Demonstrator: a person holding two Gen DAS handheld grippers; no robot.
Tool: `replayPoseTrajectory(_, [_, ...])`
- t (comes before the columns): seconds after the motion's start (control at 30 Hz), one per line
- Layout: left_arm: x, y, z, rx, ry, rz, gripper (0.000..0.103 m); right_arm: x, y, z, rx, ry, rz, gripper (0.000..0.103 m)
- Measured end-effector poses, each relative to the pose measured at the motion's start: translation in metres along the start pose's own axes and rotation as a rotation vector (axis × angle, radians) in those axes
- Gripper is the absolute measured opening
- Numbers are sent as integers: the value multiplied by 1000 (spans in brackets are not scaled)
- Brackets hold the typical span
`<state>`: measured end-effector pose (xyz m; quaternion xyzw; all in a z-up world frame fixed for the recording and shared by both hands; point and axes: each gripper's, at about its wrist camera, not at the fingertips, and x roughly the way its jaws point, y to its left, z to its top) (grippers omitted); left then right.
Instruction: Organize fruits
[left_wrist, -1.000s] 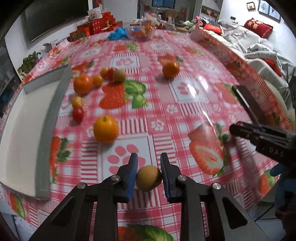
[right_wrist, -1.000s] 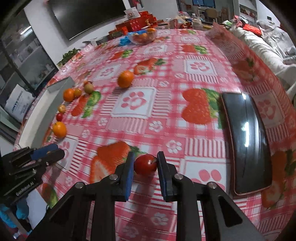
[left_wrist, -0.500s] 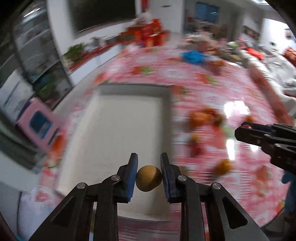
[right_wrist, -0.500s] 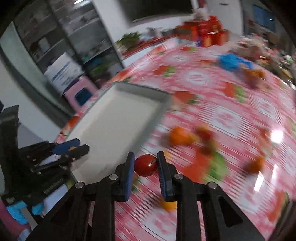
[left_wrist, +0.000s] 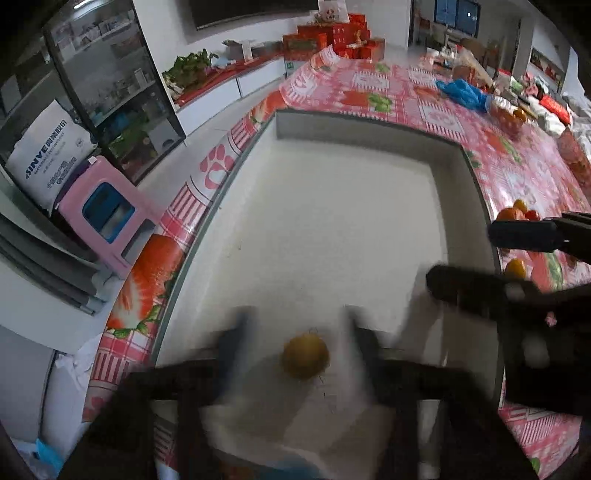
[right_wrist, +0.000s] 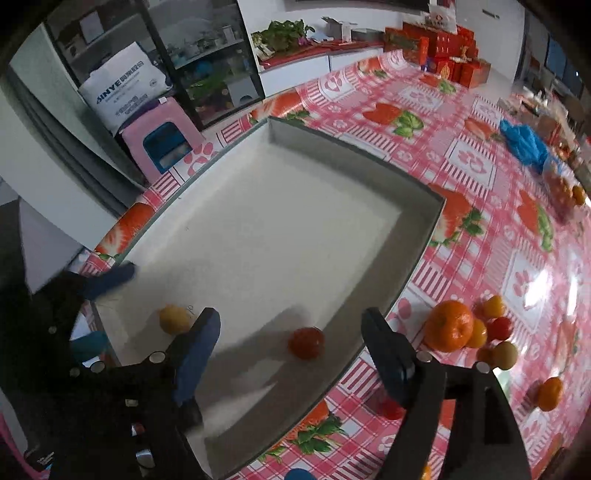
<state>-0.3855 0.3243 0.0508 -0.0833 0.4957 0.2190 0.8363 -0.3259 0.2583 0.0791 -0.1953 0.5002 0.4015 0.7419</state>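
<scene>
Both pairs of jaws stand wide apart and hold nothing. The left gripper (left_wrist: 299, 325) is badly smeared by motion blur in its own view, so its fingers show only as dark streaks on either side of a yellow-brown fruit (left_wrist: 305, 354); the gap between them is far wider than the fruit. The right gripper (right_wrist: 291, 336) is sharper, its blue-padded fingers (right_wrist: 195, 347) spread well clear of a red tomato (right_wrist: 306, 342).

Both fruits lie loose on the pale floor of the shallow grey-walled tray (right_wrist: 417, 254). The yellow-brown fruit (right_wrist: 173, 319) sits near the tray's near left corner, the tomato close to the near right wall, the two well apart. The rest of the tray floor is bare.

The tray rests along the left edge of the red checked tablecloth (right_wrist: 480, 166). Just outside its right wall a cluster of fruit lies on the cloth: a large orange (right_wrist: 448, 325) touching several smaller yellow and red ones, with another small orange (right_wrist: 550, 393) farther toward the table's near edge. A red fruit (right_wrist: 388, 406) is mostly hidden behind the right gripper's right finger. In the left wrist view the right gripper (left_wrist: 491, 258) covers most of that cluster.
</scene>
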Motion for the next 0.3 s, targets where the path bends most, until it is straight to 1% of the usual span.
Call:
replayPoseTrajectory(0.03, [-3, 1, 1, -3, -20, -7, 96, -1, 0, 1, -3, 0, -19, 83])
replayPoseTrajectory(0.07, [-5, 3, 1, -5, -42, -16, 96, -1, 0, 2, -1, 4, -32, 86])
replayPoseTrajectory(0.13, [-6, 3, 3, 5, -50, -41, 96, -2, -2, 4, 12, 6, -40, 89])
replayPoseTrajectory(0.2, [-2, 5, 7, 1, -34, -35, 103, -4, -1, 6, 18, 3, -55, 98])
replayPoseTrajectory(0.27, [2, 8, 9, -4, -29, -13, 103, -7, 0, 7, 24, -4, -66, 103])
replayPoseTrajectory(0.3, [4, 11, 10, -2, -34, -25, 103, -8, -1, 9, 29, -4, -65, 103])
